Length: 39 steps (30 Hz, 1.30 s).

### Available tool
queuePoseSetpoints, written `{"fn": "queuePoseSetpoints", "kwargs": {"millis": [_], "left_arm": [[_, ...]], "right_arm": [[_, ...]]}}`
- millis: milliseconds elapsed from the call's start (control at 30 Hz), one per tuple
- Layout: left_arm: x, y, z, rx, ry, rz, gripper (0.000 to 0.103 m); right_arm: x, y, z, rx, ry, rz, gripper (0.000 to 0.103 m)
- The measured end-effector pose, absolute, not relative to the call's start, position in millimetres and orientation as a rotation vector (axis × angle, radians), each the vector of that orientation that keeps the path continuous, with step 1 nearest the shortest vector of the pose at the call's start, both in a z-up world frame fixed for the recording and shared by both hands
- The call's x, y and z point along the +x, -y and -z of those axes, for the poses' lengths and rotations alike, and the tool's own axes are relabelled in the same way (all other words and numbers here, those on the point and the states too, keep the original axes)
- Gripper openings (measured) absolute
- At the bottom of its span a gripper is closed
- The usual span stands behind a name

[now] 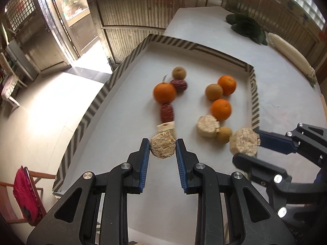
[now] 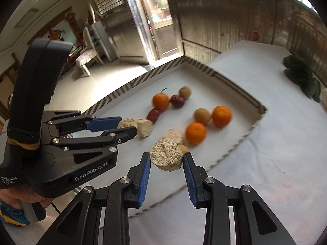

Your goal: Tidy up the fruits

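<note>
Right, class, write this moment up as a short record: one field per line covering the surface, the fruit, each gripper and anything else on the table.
surface: white mat with striped border, on a table
oranges: three; one in the left cluster, two in the right
left gripper: shut on a tan cut chunk
right gripper: shut on a tan round chunk
also on table: dark green leaves at the far right
</note>
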<state>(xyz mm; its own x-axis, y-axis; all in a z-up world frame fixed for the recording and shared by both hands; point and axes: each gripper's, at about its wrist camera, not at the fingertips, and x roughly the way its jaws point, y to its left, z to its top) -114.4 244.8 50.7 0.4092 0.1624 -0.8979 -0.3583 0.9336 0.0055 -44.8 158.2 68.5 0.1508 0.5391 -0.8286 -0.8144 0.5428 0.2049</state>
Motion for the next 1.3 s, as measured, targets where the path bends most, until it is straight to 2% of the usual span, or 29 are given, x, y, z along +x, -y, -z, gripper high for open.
{"fn": "queuePoseSetpoints", "kwargs": {"millis": [433,733,900,1033,1100,1133,1167,1300], "left_arm": [[-115,-257,-28,-0.228,-1.143,-0.35,0.025],[-110,-256,-23,-0.23,-1.14,-0.362,0.025],[-111,-257,-23,-0.246,-1.135,-0.376,0.026],[-112,-257,-27,-0.249,-1.131,-0.381,0.026],[-113,-256,-33,-0.24,-1.113,-0.389,0.039],[-114,-256,-37,-0.235,-1.1,-0.396,0.053],[-114,-256,-42,-0.233,-1.084,-0.405,0.062],[-114,-255,-59,-0.236,-1.042,-0.414,0.064]], "right_arm": [[-49,-188,-33,-0.398,-1.099,-1.032,0.032],[-46,-191,-24,-0.415,-1.073,-1.003,0.032],[-48,-185,-29,-0.378,-1.079,-1.014,0.042],[-47,-173,-41,-0.362,-1.063,-1.007,0.042],[-45,-166,-51,-0.362,-1.045,-1.002,0.042],[-45,-162,-55,-0.362,-1.032,-0.996,0.042],[-45,-158,-60,-0.364,-1.02,-0.983,0.043],[-42,-142,-76,-0.347,-0.98,-0.939,0.048]]}}
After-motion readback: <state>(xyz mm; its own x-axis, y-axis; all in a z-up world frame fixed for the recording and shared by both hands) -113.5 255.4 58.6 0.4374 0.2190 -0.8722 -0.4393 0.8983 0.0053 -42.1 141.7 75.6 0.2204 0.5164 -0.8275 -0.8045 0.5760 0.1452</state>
